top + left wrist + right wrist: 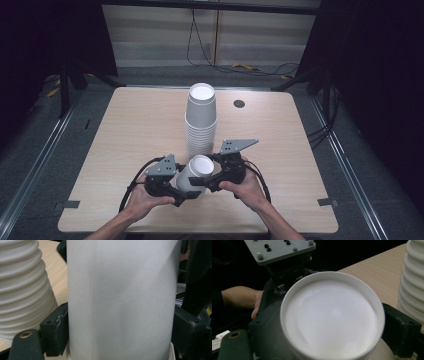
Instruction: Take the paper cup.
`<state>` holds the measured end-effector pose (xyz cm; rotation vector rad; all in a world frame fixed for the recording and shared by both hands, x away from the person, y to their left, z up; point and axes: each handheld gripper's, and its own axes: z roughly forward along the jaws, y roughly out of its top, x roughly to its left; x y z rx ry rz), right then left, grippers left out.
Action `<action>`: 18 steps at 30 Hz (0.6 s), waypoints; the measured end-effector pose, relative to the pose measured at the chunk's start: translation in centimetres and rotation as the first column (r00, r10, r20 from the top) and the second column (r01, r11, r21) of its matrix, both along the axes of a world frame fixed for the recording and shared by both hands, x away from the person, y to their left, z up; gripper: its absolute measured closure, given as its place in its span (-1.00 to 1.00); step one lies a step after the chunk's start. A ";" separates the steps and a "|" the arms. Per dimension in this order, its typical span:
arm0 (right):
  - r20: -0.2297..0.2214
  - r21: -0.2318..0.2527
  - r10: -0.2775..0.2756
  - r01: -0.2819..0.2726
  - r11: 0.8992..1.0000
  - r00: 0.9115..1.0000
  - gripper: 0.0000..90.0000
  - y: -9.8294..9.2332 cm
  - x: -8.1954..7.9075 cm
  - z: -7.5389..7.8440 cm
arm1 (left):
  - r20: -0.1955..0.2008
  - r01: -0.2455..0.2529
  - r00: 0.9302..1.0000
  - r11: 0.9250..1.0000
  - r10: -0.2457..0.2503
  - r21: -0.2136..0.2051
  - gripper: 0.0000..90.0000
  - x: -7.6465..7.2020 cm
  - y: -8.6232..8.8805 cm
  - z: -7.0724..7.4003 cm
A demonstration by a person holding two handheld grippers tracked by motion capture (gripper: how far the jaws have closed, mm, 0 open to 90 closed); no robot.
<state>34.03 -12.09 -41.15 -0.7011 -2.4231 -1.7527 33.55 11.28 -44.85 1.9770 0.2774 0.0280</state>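
loose cup [196, 172]: 1 | stack [201, 120]: 1 | tongs: 2, both gripping

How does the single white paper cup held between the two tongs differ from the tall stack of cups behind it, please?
The single cup is tilted, its open mouth facing up and toward the camera; the stack of cups stands upright on the table. The single cup is one cup, gripped by the left tongs and the right tongs; the stack is many nested cups, showing ridged rims, and untouched. Both are plain white paper.
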 end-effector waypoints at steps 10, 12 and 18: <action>0.008 0.011 -0.013 0.013 1.000 1.000 -0.69 -1.1 0.0 0.6 | -0.035 0.022 0.999 1.000 -0.022 0.006 -0.64 0.2 0.5 0.1; 0.015 0.017 -0.004 0.004 1.000 1.000 -0.69 -1.3 0.0 0.7 | -0.043 0.025 0.999 1.000 -0.024 0.012 -0.64 0.2 0.6 0.2; 0.016 0.012 0.012 -0.012 1.000 1.000 -0.69 -1.6 -0.2 0.6 | -0.042 0.007 0.999 0.999 -0.005 0.041 -0.64 0.6 0.9 0.8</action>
